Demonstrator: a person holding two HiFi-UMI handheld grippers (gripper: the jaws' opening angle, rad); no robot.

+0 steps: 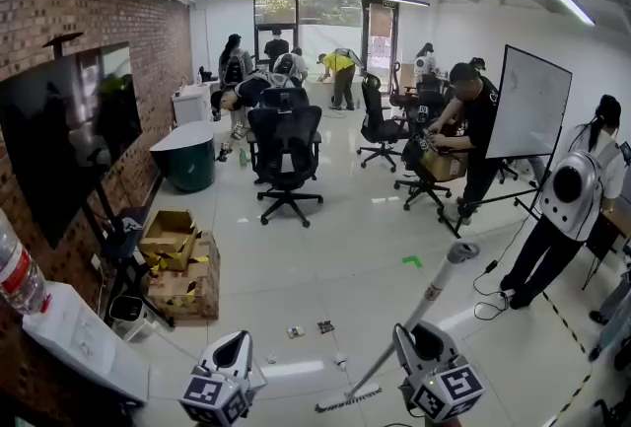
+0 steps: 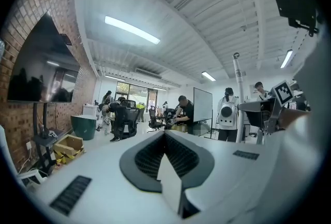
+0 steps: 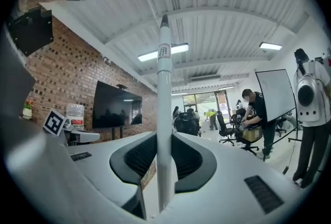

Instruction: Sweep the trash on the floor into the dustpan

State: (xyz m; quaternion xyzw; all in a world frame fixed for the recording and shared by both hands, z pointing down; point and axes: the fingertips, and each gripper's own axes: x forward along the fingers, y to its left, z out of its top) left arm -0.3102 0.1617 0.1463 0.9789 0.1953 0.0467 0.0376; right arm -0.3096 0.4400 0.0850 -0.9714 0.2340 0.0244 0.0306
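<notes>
Currently right gripper (image 3: 164,137) grasps the broom (image 1: 434,289) handle; left gripper (image 2: 165,137) clenched, empty; trash (image 1: 324,326) lies beyond the brush head

The left tongs (image 1: 233,344) and right tongs (image 1: 406,336) are white moulded shells with dark ribbed pads (image 2: 150,158) inside; each carries a cube (image 1: 213,399) of black-and-white square markers.

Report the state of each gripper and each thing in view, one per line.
left gripper: shut on a white piece, possibly the dustpan's handle.
right gripper: shut on the broom handle.
broom: tilted, bristles on the floor.
trash: scattered on the floor, unswept.
cardboard box: open.
</notes>
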